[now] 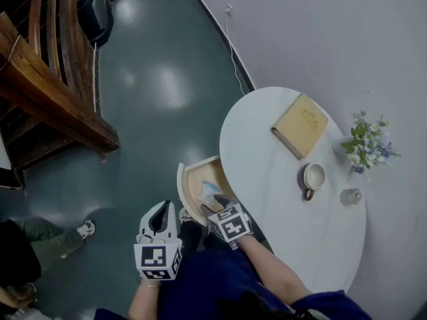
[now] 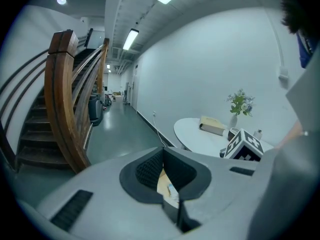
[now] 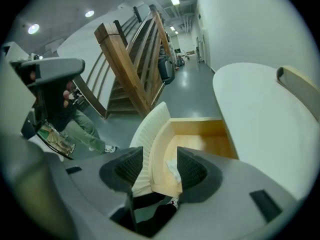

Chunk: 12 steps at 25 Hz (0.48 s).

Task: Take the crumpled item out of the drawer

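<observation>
A wooden drawer [image 1: 190, 179] with a curved white front stands pulled out from the round white table [image 1: 280, 205]. A crumpled white and pale blue item [image 1: 209, 192] lies inside it. My right gripper [image 1: 213, 205] reaches into the drawer right by the item. In the right gripper view, the right gripper [image 3: 157, 166] is open. Its jaws straddle the drawer's white front [image 3: 150, 129], and the crumpled item [image 3: 172, 168] lies against the inner pad without being pinched. My left gripper [image 1: 162, 207] hangs beside the drawer, below and to its left, tips together, holding nothing.
On the table are a tan book [image 1: 300, 125], a mug [image 1: 312, 177], a small glass [image 1: 350, 196] and a vase of flowers [image 1: 365, 145]. A wooden staircase [image 1: 47, 92] stands at the far left. Another person's leg and shoe [image 1: 60, 239] are at the lower left.
</observation>
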Available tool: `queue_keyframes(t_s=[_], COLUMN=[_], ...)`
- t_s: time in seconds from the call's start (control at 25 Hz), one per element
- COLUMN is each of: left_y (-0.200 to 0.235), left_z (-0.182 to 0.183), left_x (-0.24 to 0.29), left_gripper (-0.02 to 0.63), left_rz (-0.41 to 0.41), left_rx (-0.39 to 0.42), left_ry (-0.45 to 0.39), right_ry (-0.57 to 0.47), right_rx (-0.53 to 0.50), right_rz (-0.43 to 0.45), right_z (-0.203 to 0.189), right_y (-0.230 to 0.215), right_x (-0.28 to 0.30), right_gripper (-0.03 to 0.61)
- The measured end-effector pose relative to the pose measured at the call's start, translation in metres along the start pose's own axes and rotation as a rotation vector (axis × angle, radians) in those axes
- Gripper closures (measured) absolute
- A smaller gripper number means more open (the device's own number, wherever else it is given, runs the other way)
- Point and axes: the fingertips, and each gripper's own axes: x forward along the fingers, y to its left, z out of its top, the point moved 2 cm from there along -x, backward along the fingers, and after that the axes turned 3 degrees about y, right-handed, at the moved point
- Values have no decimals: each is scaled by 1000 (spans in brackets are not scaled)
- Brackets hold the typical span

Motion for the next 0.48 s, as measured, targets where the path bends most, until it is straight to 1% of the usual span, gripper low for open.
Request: queue_keyframes(t_s=[0.12,0.32,0.48], left_y=[8,18,29], left_z=[-1,-6,-15], left_x=[-2,-4,-8], left_gripper=[609,609,609], left_rz=[13,30,50], left_rx=[-7,-7,-17], left_ry=[9,33,65], right_ry=[45,94,126], right_rx=[5,-26,-8], right_rz=[-10,-31,-28], right_z=[-4,-11,-13], right_y=[-4,-14,-21], right_x=[19,48,67], right_gripper=[347,336,301])
